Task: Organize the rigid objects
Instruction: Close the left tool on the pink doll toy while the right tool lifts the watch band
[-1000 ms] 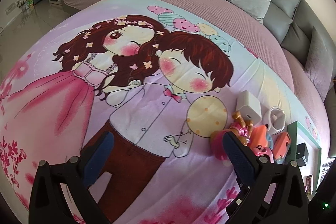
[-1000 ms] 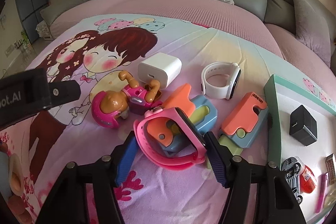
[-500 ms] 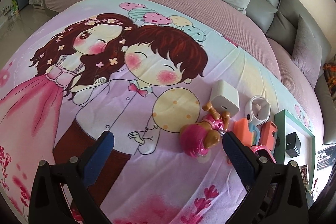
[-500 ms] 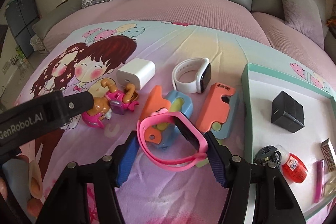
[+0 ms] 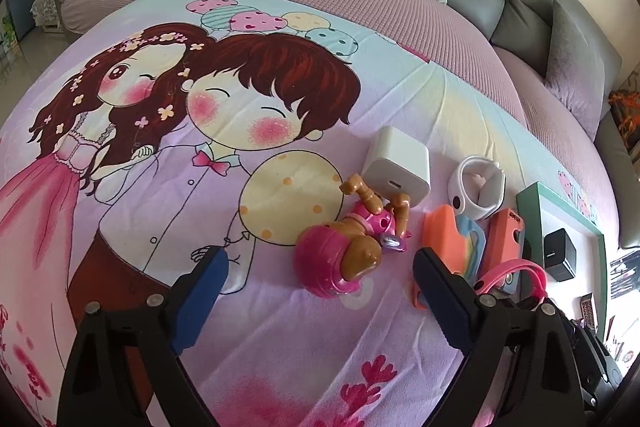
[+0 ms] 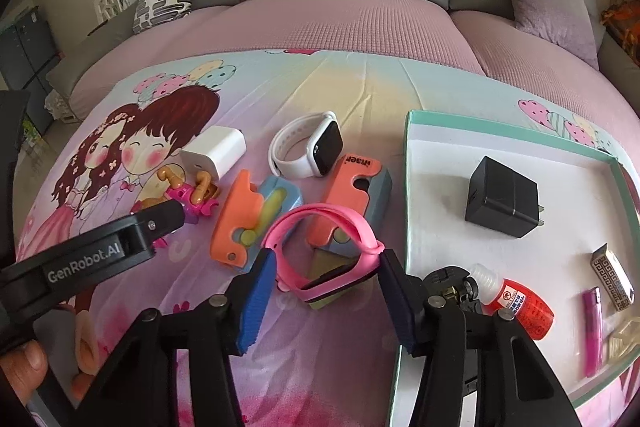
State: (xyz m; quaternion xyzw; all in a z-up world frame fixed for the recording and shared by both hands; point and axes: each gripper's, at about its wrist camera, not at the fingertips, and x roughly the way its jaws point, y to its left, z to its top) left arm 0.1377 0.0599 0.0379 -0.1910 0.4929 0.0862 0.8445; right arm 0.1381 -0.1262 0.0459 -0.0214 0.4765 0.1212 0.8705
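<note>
1. Our right gripper is closing, both pads pressing the pink watch lifted beside the tray.
2. Our left gripper is spread but narrowing, its pads clear of the toy figure lying just ahead.
3. Only the right view shows the tray's black charger, red bottle and lighter.

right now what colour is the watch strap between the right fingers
Pink: the watch has a pink strap around a dark screen, clearest in the right wrist view.
</note>
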